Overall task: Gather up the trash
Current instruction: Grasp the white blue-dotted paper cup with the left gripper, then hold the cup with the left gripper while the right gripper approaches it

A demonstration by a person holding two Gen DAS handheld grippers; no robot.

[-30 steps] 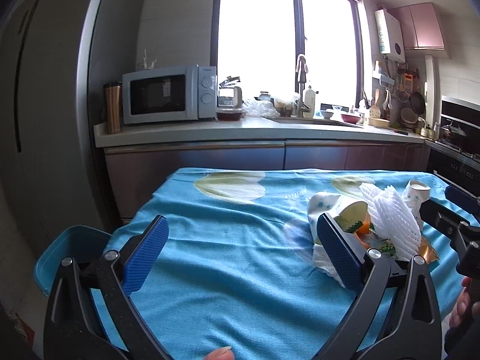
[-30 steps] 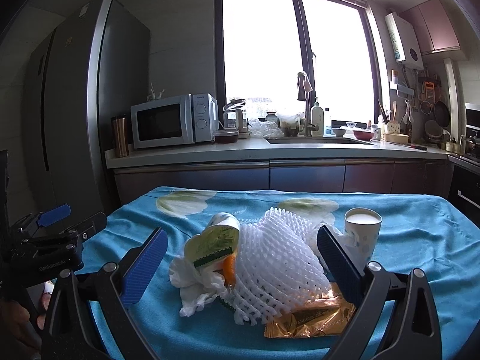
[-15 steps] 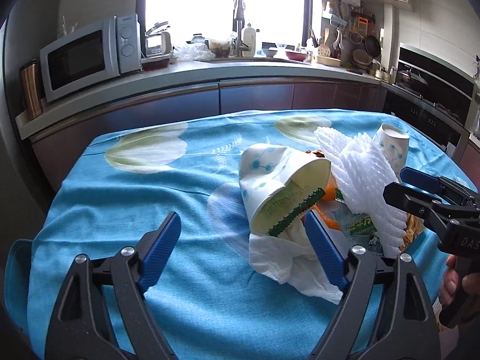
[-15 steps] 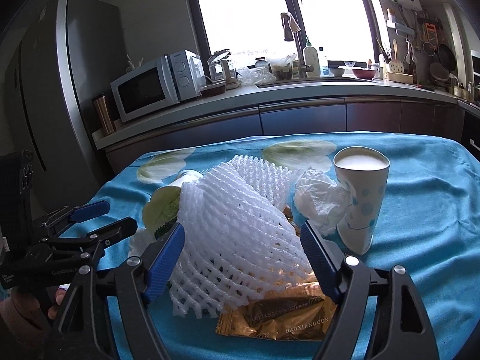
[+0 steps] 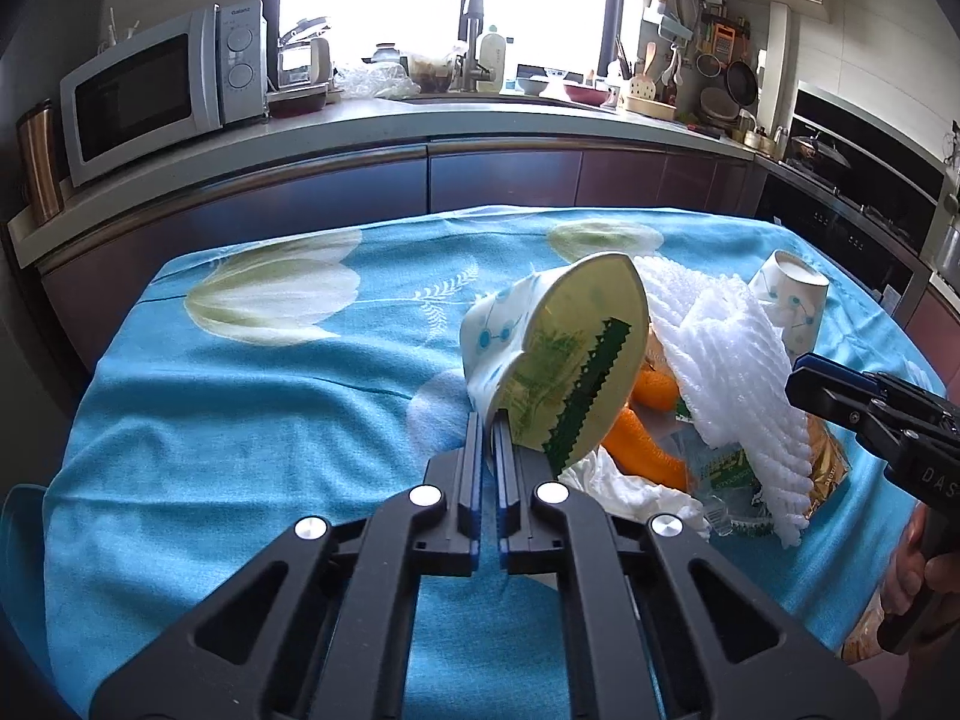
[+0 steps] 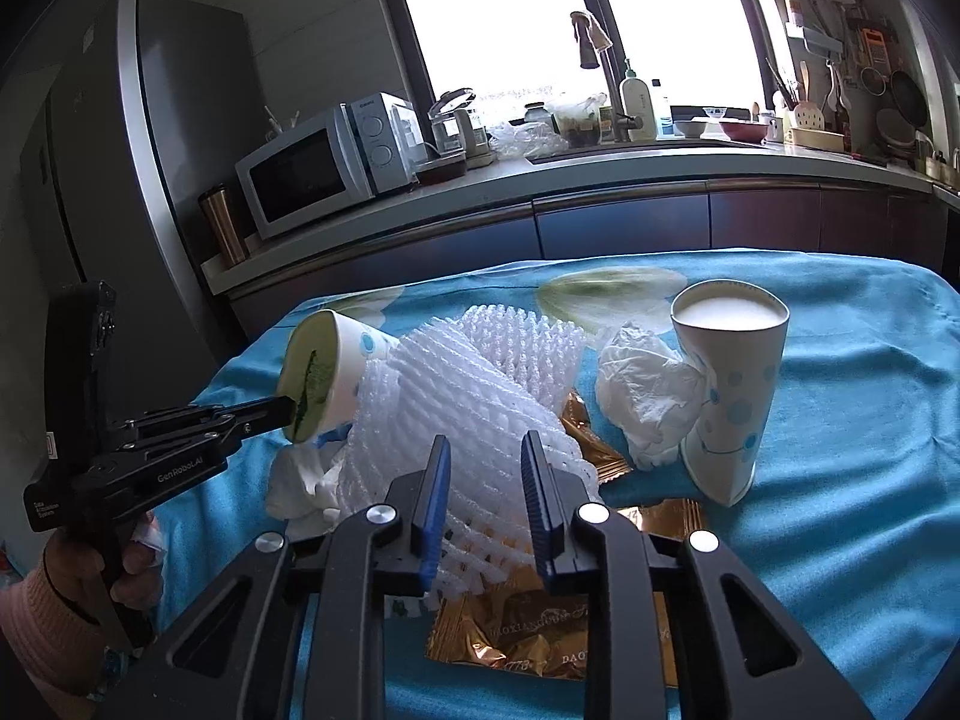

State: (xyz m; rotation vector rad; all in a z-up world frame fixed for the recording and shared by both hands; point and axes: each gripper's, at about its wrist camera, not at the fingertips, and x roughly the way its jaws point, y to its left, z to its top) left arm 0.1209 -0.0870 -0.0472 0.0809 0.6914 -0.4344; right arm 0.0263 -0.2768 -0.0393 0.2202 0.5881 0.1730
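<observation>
A trash pile lies on the blue tablecloth (image 5: 240, 420). My left gripper (image 5: 487, 426) is shut on the rim of a tipped paper cup (image 5: 558, 354) that holds a green wrapper; the cup also shows in the right wrist view (image 6: 327, 372). My right gripper (image 6: 485, 468) is shut on white foam fruit netting (image 6: 480, 396), which also shows in the left wrist view (image 5: 732, 372). Orange peel (image 5: 642, 444), crumpled tissue (image 6: 648, 396), a gold wrapper (image 6: 540, 630) and an upright paper cup (image 6: 726, 396) lie around.
A blue bin (image 5: 18, 516) shows at the table's left edge. Behind the table runs a kitchen counter (image 5: 420, 120) with a microwave (image 5: 162, 84) and a sink. A fridge (image 6: 150, 180) stands at the left.
Both grippers have moved forward into the pile and closed. The left one took hold of the tipped cup's rim; the right one closed on the foam netting.
</observation>
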